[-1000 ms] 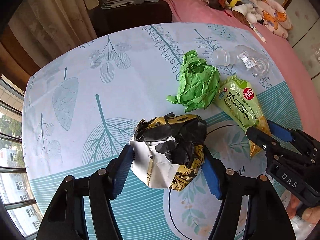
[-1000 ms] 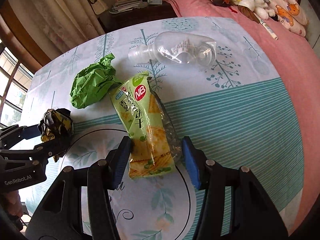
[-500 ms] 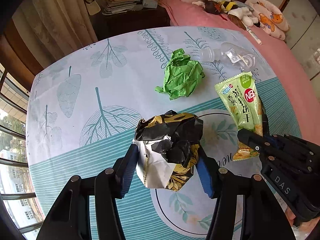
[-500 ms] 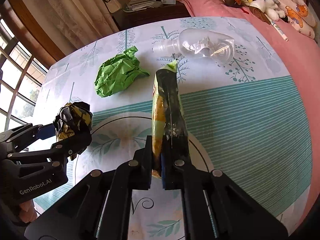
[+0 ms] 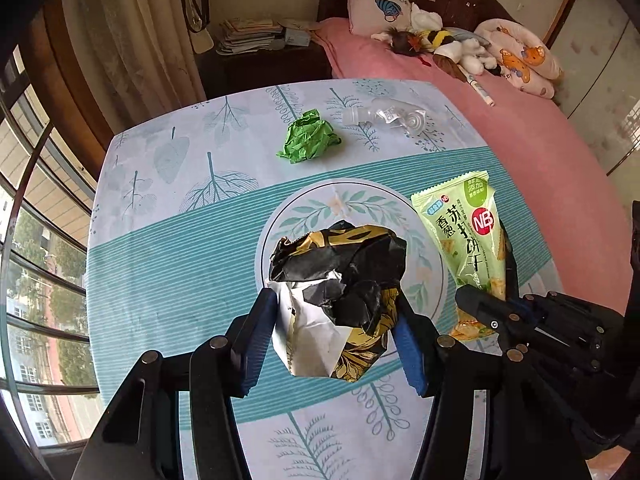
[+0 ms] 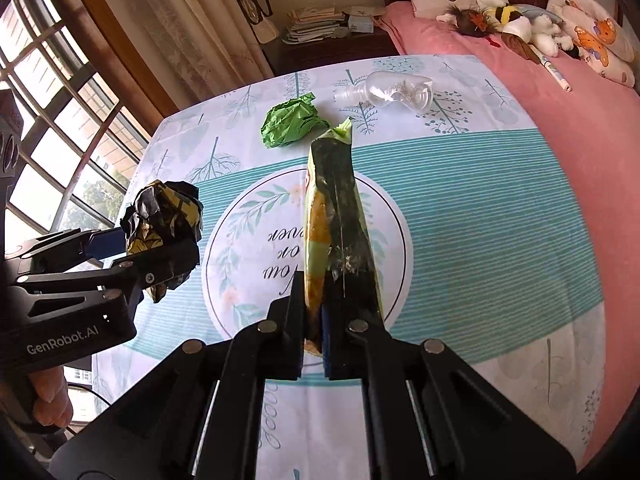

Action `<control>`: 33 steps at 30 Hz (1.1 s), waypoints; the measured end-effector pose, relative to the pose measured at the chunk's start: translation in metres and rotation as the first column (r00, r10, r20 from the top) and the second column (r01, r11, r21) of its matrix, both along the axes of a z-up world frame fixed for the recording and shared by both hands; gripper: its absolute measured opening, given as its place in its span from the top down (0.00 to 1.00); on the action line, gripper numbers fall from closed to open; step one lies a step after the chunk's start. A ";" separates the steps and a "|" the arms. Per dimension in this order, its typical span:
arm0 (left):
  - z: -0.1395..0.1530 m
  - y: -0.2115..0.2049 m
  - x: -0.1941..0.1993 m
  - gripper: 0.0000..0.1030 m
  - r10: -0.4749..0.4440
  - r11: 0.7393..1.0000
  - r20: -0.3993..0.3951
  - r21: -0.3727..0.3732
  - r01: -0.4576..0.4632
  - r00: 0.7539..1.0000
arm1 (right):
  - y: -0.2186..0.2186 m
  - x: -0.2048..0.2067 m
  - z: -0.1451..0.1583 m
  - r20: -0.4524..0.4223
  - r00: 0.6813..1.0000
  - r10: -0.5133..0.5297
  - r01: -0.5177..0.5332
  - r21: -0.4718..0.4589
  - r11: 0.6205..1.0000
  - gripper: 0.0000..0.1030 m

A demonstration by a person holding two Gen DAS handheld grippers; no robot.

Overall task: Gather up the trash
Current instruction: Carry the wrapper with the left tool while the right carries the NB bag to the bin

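Each tool pinches trash, the left tool [image 5: 334, 340] a crumpled wrapper [image 5: 340, 300], the right tool [image 6: 314, 328] a snack packet [image 6: 338, 224]; grip firmly while carrying both away.

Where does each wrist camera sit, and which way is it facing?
Left wrist: on the left gripper, looking along its fingers at the crumpled black-and-gold paper ball it clamps above the table.
Right wrist: on the right gripper, facing the green cracker packet it pinches.
Both show the crumpled green paper and clear plastic bottle.
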State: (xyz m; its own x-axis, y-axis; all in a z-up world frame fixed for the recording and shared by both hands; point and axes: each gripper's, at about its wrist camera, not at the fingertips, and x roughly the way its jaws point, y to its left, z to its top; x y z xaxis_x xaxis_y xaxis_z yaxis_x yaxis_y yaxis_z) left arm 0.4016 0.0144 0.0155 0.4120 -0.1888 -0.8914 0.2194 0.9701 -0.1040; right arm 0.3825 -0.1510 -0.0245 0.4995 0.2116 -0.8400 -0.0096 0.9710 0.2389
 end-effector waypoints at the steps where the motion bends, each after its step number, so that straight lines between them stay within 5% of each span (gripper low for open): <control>1: 0.007 -0.003 -0.014 0.45 0.004 1.000 0.010 -0.005 -0.004 1.000 | -0.001 -0.014 0.005 0.006 1.000 0.005 -0.005 0.004 1.000 0.96; 10: 0.060 -0.034 -0.167 0.45 0.052 0.998 0.112 -0.030 -0.049 0.992 | -0.010 -0.142 0.064 0.100 0.989 0.108 -0.110 0.020 0.994 0.96; 18: 0.066 -0.060 -0.301 0.45 0.057 0.998 0.131 -0.014 -0.056 0.990 | -0.020 -0.268 0.099 0.147 0.971 0.189 -0.191 -0.004 0.982 0.96; 25: 0.047 -0.073 -0.384 0.45 0.006 0.999 0.071 0.032 -0.008 0.997 | -0.026 -0.371 0.090 0.100 0.974 0.203 -0.207 0.022 0.978 0.96; 33: 0.009 -0.073 -0.418 0.45 -0.046 0.997 -0.011 0.057 0.047 0.999 | -0.026 -0.436 0.052 0.005 0.981 0.193 -0.193 0.032 0.981 0.96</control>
State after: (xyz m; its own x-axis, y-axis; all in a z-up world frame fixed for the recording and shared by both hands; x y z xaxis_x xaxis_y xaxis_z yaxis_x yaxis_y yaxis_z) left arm -0.0167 -0.0589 0.0246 0.3951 -0.1560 -0.9053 0.2637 0.9633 -0.0509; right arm -0.0531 -0.1770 0.0274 0.4482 0.3313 -0.8303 -0.1970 0.9425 0.2698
